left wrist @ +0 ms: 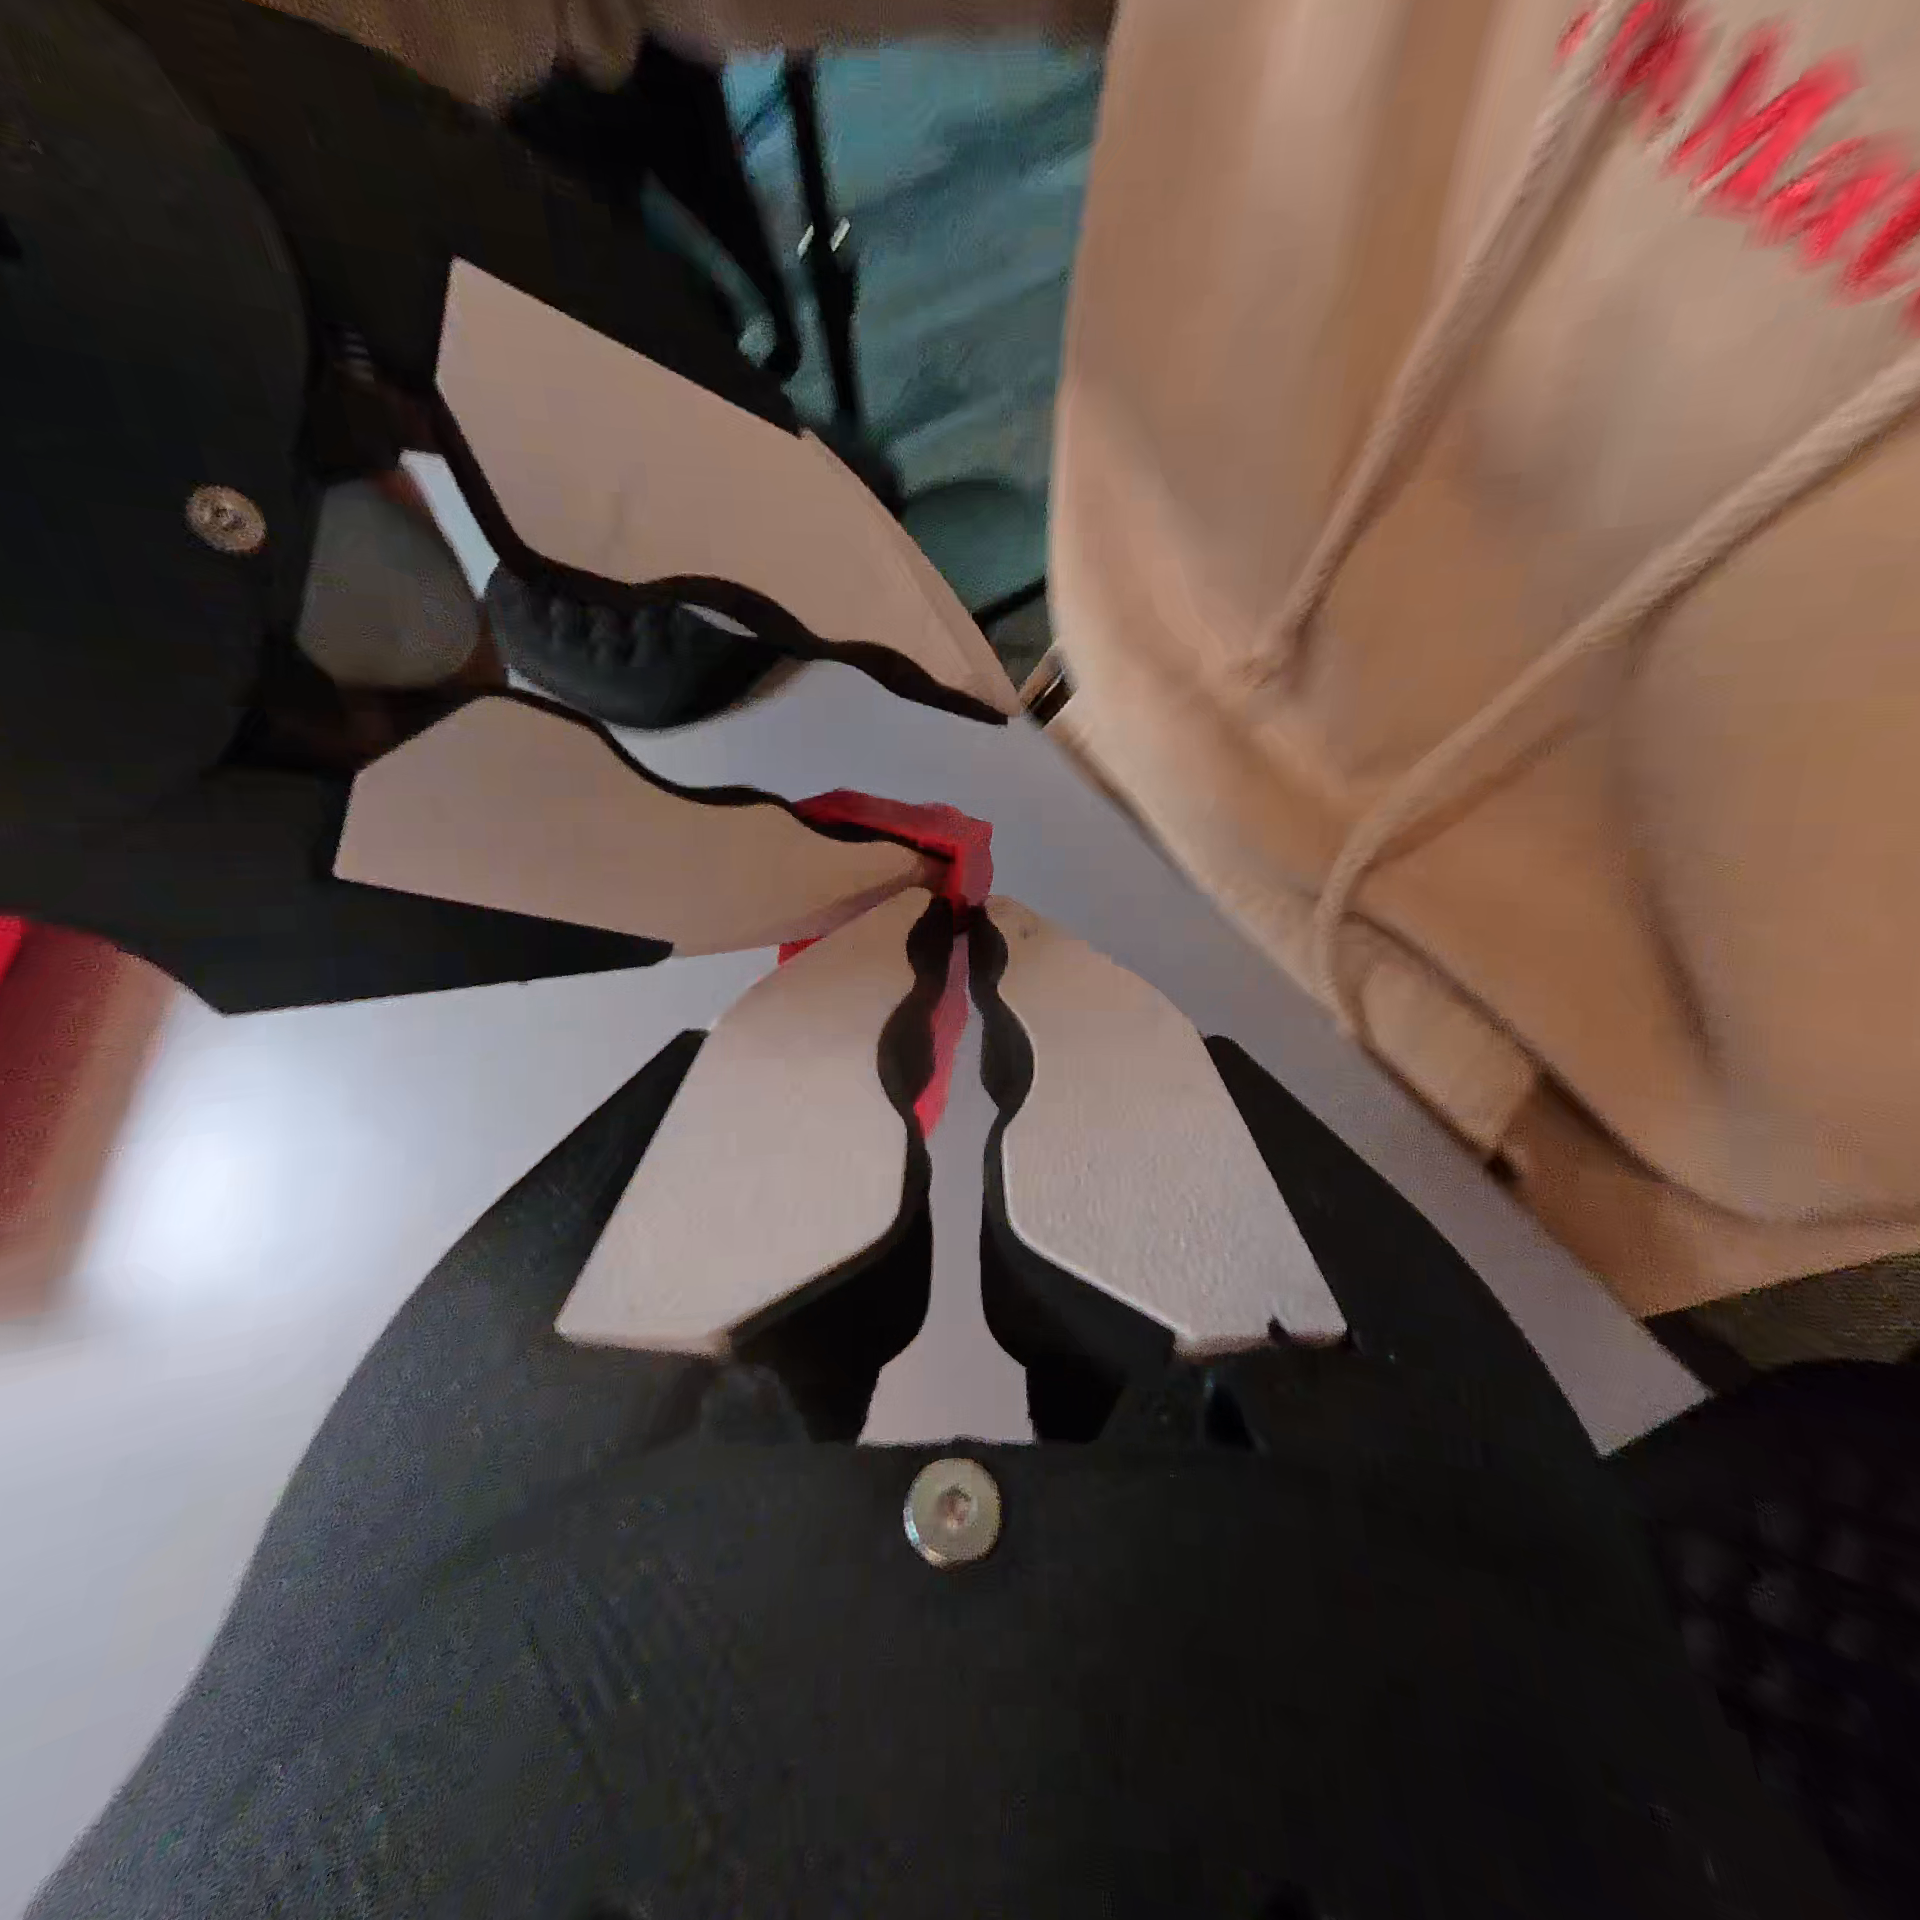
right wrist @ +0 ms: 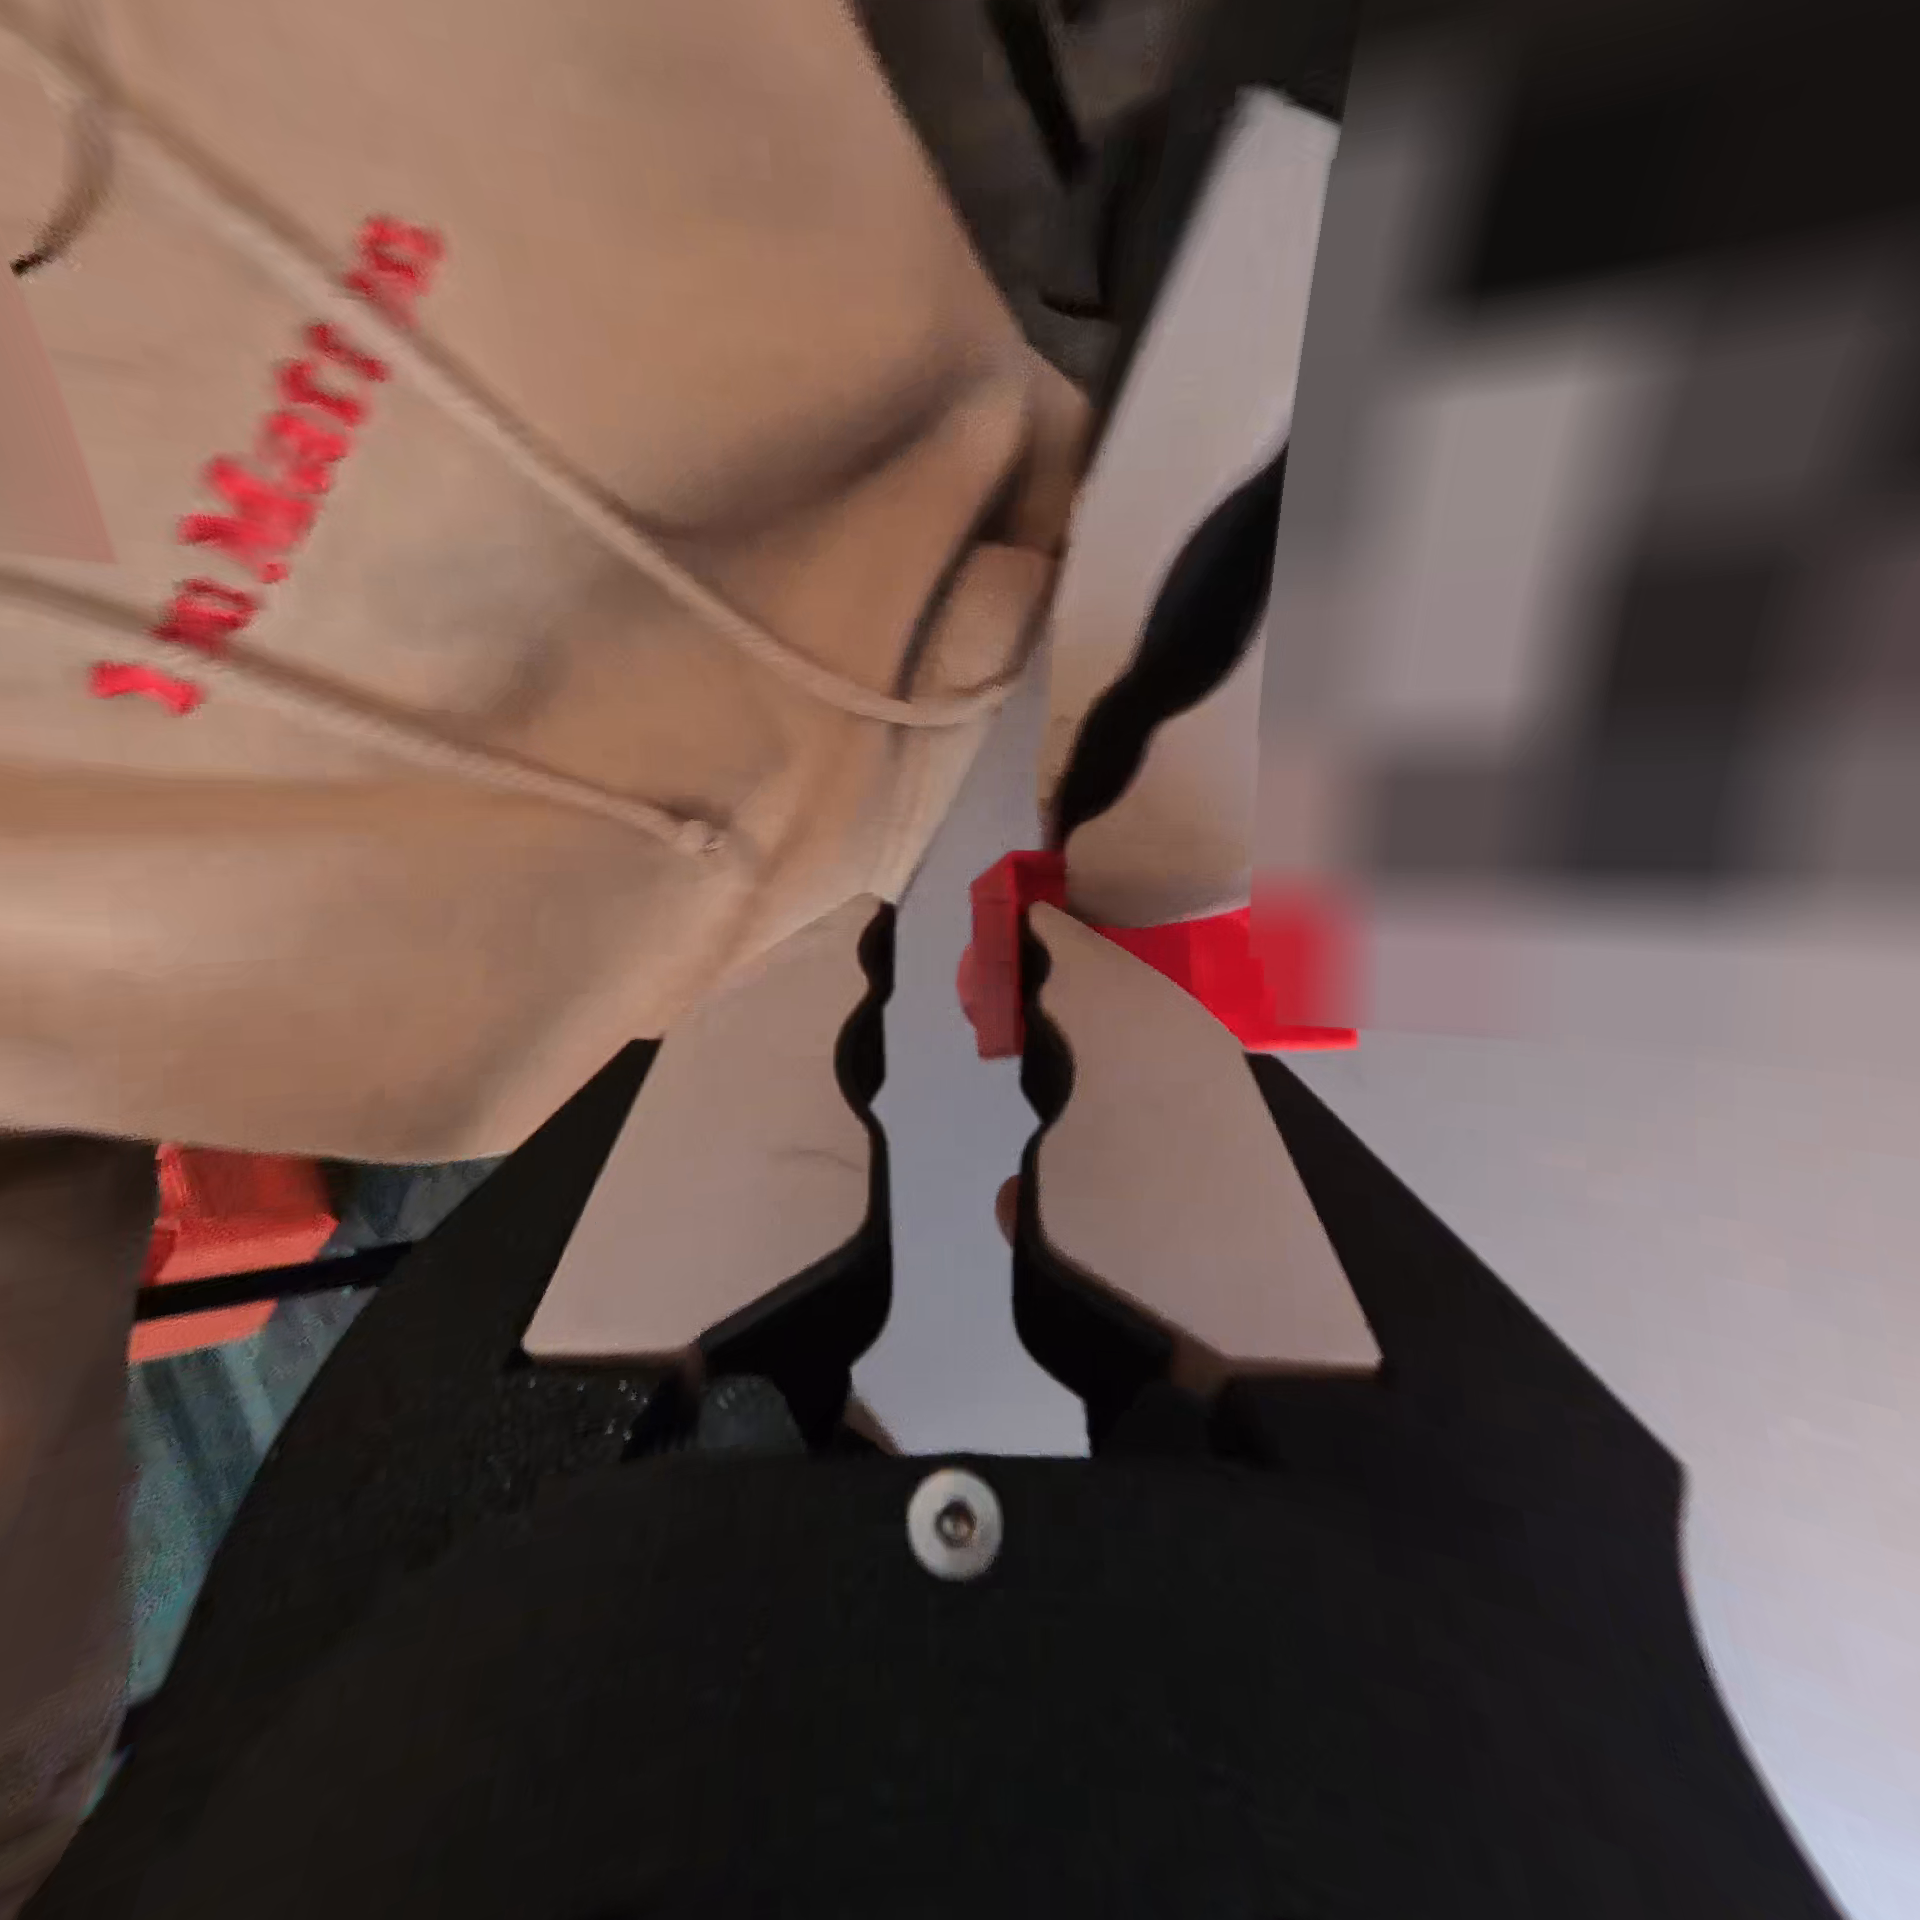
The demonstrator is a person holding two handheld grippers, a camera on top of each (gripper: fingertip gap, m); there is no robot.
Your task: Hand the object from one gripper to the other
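Red angular plastic object (left wrist: 951,997) sits pinched between the closed fingers of the left gripper (left wrist: 961,914), its long axis running along those fingers and its far end protruding past the tips. Right gripper (right wrist: 956,914) has its fingers spread, the protruding end lying against one finger (right wrist: 1101,1039) and apart from the other. Both grippers meet above the white table (left wrist: 312,1195).

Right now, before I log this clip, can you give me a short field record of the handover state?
object: red object, small and blocky
holder: left tool, shut on it
receiver: right tool, open, the object's end between its fingers and against one of them
handover: not yet done
surface: white table underneath
background: person in a beige hoodie, close by
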